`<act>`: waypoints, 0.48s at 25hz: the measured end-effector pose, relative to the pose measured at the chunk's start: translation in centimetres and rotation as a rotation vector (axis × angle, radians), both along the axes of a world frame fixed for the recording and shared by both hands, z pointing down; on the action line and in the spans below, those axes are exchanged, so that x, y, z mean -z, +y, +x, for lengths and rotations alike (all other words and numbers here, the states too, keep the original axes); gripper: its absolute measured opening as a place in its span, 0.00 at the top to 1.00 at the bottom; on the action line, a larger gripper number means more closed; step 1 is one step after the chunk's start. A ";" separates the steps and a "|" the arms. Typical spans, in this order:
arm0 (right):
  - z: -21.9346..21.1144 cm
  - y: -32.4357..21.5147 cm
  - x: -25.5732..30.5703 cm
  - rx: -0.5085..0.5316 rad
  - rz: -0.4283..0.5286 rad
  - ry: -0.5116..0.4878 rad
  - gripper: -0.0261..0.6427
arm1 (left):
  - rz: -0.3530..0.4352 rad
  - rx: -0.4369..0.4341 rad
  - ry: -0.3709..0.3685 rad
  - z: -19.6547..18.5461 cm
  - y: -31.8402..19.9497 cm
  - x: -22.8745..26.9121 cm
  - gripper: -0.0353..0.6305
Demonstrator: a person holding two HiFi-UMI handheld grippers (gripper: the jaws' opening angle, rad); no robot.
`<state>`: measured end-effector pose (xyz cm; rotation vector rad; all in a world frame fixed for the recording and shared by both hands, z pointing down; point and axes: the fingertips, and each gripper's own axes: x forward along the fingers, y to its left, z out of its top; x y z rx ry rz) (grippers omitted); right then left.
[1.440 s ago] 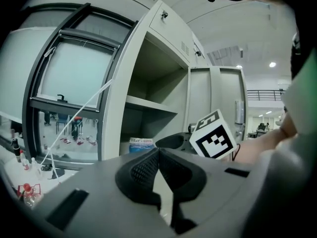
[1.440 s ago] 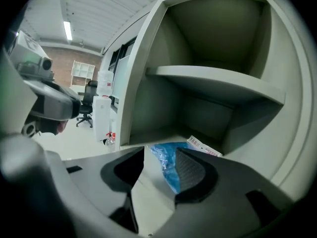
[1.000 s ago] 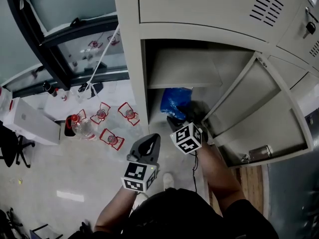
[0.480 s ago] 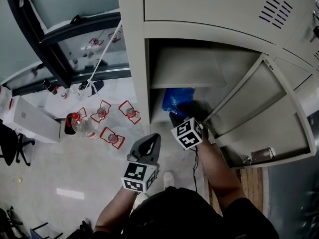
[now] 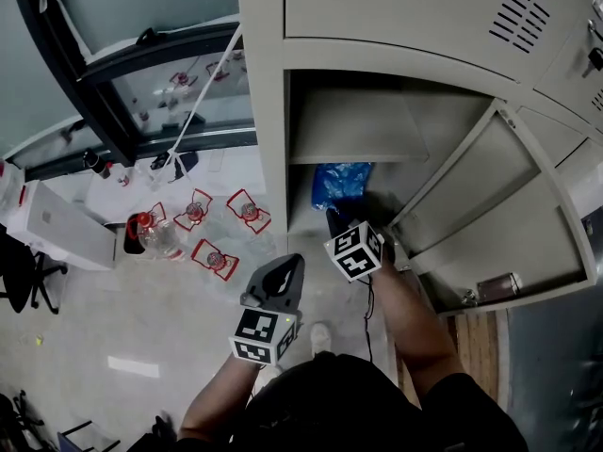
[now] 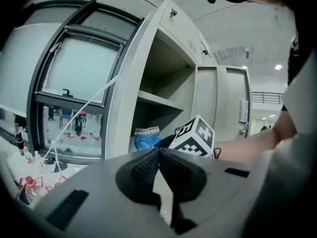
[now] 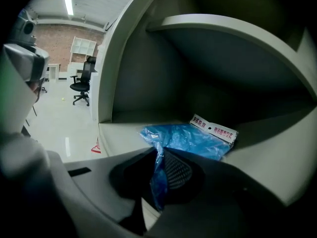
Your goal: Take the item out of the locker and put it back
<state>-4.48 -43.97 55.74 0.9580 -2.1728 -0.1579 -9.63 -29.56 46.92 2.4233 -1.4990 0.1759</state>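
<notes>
A crumpled blue plastic bag (image 5: pixel 341 183) with a white printed header (image 7: pixel 214 128) lies on the floor of the open locker compartment (image 5: pixel 353 130), under its shelf. My right gripper (image 5: pixel 345 217) reaches into the locker mouth. Its jaws have just been closing, and a fold of the blue bag (image 7: pixel 188 139) is pinched between the pads of the right gripper (image 7: pixel 159 156). My left gripper (image 5: pixel 288 264) hangs outside the locker, lower left of the right one. The left gripper (image 6: pixel 158 150) is shut with nothing in it.
The locker door (image 5: pixel 490 205) stands swung out to the right, with a latch (image 5: pixel 495 288) on it. Left of the locker are a window frame (image 5: pixel 122 73), several clear bottles with red labels (image 5: pixel 193 217) and a white box (image 5: pixel 57 229). An office chair (image 7: pixel 80 83) stands far off.
The right gripper has stayed at the locker mouth and now holds a fold of the blue bag, which looks more bunched. The left gripper has not moved.
</notes>
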 end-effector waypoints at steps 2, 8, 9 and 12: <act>0.1 0.3 0.2 -0.013 0.005 -0.011 0.91 | 0.000 0.002 -0.001 -0.3 0.4 0.1 0.94; 0.2 2.4 1.1 -0.050 0.006 -0.066 0.91 | 0.004 -0.003 -0.006 -1.2 2.0 0.6 0.94; 0.2 2.8 1.3 -0.060 0.000 -0.085 0.91 | 0.006 -0.007 -0.006 -1.3 2.3 0.7 0.94; 0.1 4.5 2.0 -0.086 -0.031 -0.157 0.91 | 0.009 -0.022 -0.011 -1.6 3.7 0.9 0.94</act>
